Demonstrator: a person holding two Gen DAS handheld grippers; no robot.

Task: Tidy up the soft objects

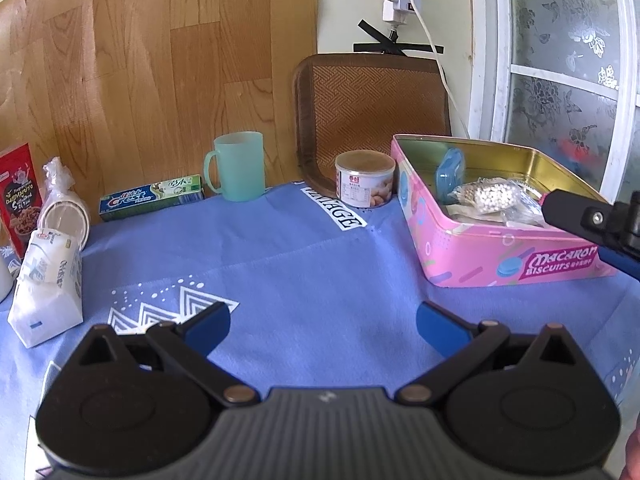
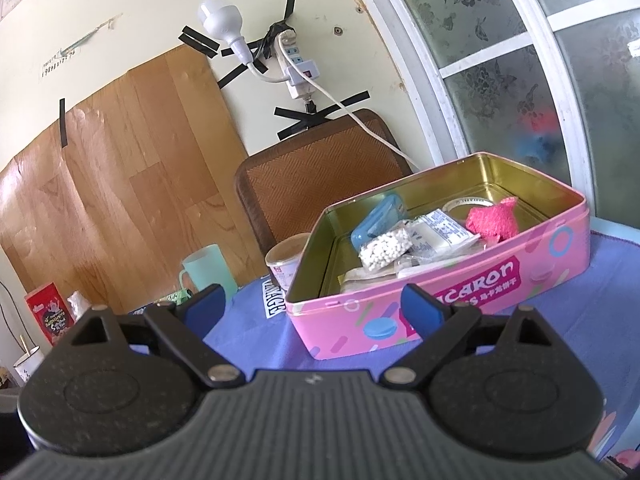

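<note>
Both hand-held grippers wide open, holding nothing: left hand-held gripper [image 1: 323,322], right hand-held gripper [image 2: 314,307]. Pink tin [image 2: 452,296] just ahead of right, soft pink cloth [image 2: 493,220] inside. Tissue pack [image 1: 48,280] lay on tabletop [image 1: 304,272], far left of left gripper; likely next pick, needing leftward reach.

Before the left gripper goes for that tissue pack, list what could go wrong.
1. The tissue pack leans against stacked cups beside a red box; pulling it away may topple them.
2. The tin already holds a bead bag, blue case and pink cloth; a bulky pack may not settle.
3. The right gripper hovers open near the tin; the two could collide.
</note>
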